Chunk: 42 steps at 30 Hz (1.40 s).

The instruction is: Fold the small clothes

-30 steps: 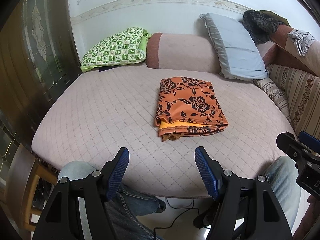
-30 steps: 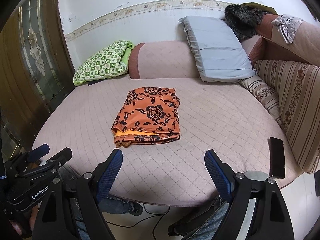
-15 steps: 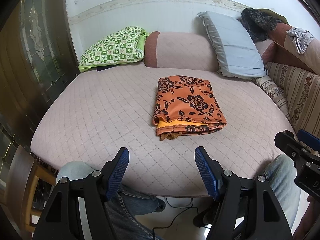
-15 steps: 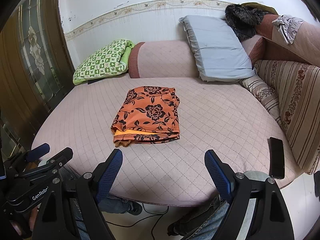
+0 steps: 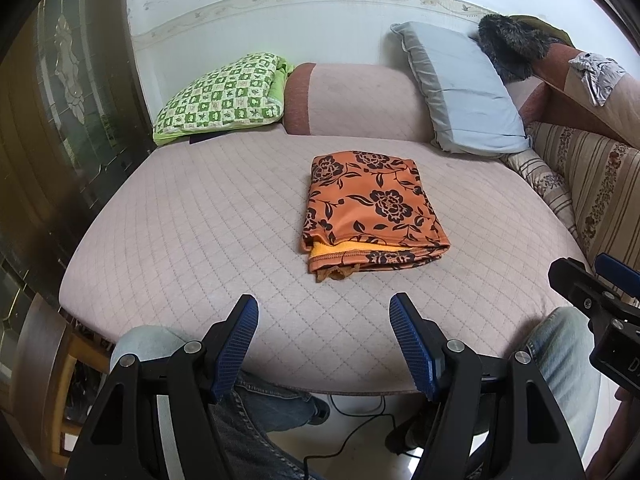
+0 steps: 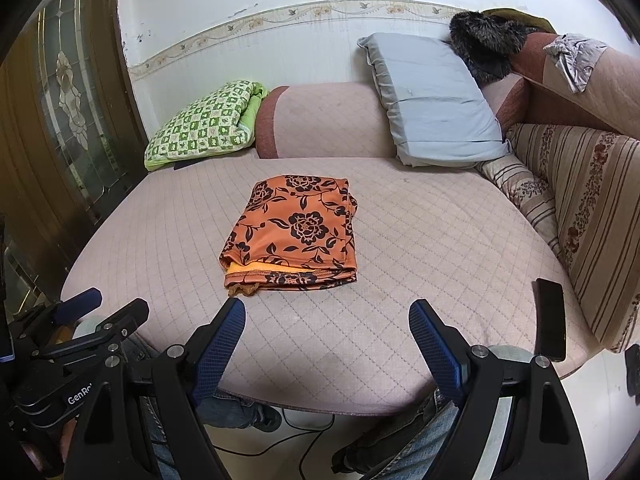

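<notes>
Clearly my left gripper (image 5: 324, 340) and right gripper (image 6: 326, 344) gape empty; the folded cloth (image 5: 370, 210) looks soft, light, slippery, so I'd pinch its near layered edge.

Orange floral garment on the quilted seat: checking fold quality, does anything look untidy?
The folded orange floral garment is mostly neat, but a crumpled scrap of fabric pokes out at its near-left corner.

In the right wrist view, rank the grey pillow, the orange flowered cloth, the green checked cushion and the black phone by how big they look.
Largest to smallest, as they look:
1. grey pillow
2. orange flowered cloth, near the pillow in apparent size but closer to the camera, so unsure
3. green checked cushion, farther back
4. black phone, plainly smallest
</notes>
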Each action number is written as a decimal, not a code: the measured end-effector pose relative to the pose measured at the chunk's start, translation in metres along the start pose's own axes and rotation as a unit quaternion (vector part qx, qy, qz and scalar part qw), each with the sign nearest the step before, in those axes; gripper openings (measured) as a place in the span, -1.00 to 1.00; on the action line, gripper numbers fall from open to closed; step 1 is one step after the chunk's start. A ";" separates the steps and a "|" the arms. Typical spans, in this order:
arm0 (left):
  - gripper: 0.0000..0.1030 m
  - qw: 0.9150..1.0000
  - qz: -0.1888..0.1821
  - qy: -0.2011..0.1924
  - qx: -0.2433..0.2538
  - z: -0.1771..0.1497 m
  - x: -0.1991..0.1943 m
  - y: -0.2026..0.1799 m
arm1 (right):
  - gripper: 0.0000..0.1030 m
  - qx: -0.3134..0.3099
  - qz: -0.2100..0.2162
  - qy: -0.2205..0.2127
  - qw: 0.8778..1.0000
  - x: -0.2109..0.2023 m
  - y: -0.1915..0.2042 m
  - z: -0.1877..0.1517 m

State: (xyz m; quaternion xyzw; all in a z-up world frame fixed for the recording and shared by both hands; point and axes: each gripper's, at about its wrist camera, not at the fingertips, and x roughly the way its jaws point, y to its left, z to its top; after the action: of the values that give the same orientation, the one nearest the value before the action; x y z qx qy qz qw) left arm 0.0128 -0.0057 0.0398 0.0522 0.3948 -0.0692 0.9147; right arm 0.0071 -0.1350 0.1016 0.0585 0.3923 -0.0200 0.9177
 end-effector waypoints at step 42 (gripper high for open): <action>0.32 1.000 -0.006 0.021 -0.011 0.006 0.032 0.002 | 0.66 0.011 -0.006 0.021 1.000 0.024 -0.003 0.001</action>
State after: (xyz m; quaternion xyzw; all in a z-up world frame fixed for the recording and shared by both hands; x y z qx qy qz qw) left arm 0.0395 -0.0073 0.0208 0.0411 0.4150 -0.0697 0.9062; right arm 0.0242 -0.1381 0.0845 0.0667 0.4117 -0.0289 0.9084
